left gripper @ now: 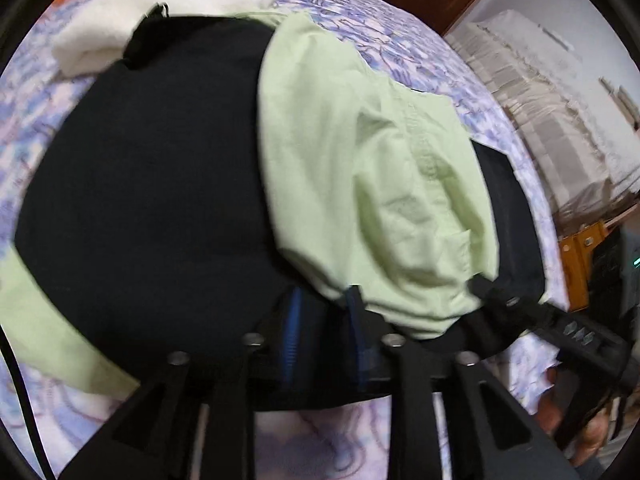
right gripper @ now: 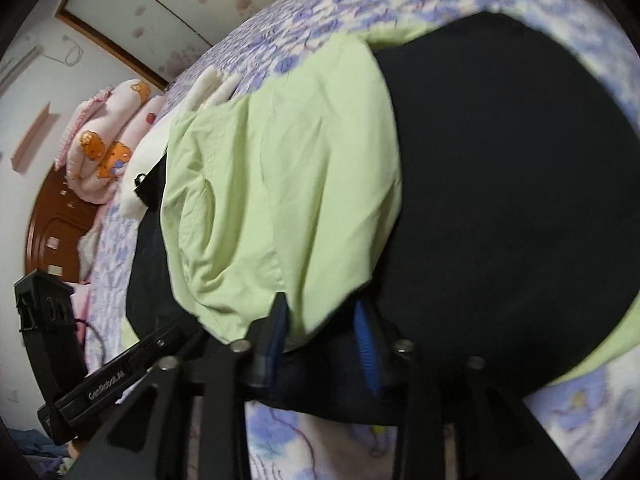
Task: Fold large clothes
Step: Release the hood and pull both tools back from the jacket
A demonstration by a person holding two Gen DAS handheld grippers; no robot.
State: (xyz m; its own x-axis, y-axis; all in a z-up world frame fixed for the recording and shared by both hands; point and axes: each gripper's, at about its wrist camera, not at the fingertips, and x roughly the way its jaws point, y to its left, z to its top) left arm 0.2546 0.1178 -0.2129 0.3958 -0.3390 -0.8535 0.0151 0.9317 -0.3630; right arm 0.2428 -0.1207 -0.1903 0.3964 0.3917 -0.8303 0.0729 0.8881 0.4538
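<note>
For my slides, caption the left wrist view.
Left gripper open at the hem of a light green garment lying over black clothing.

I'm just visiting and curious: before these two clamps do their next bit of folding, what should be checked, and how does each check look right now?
1. Left gripper at the green garment hem: ok, fingers straddle the edge.
2. Left gripper actually pinching cloth: cannot tell, blurred.
3. Right gripper at the same hem: ok, close beside the left.
4. Right gripper pinching only green cloth, not the black garment beneath: cannot tell.
5. Green garment lying flat: not ok, bunched and wrinkled near the grippers.
6. Room on the bedspread for the fold: ok toward the near edge; a white towel lies at the far side.
</note>
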